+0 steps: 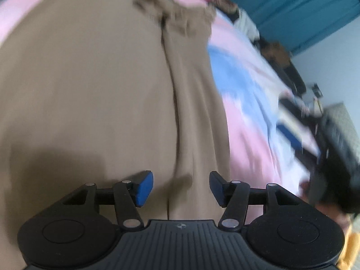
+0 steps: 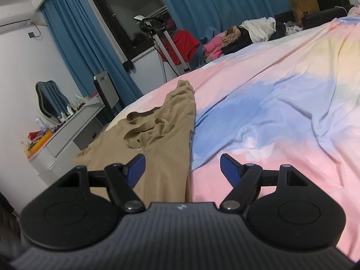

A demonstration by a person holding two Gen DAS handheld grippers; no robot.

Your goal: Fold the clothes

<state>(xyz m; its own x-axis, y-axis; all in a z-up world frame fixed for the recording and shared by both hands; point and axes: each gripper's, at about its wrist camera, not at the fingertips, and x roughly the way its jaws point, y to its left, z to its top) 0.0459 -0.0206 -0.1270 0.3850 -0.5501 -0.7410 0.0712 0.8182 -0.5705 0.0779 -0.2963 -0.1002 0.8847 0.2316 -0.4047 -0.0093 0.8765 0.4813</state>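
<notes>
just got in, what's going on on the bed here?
A person holding tongs in each hand is folding a tan garment laid on a pink and blue bedsheet. One side is already folded in over the body, with the fold edge running lengthwise. The left tongs hover over that fold, open and empty. The right tongs are open too, over the garment's edge. More clothes are piled at the far side.

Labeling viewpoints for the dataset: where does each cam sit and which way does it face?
Left wrist: on the left gripper, tilted down at the tan garment on the pastel bedsheet; own open fingers show, nothing between them; blurred.
Right wrist: on the right gripper, looking low across the bed toward the blue curtains and clothes pile; own open fingers show.
Shared: the garment and sheet.
</notes>
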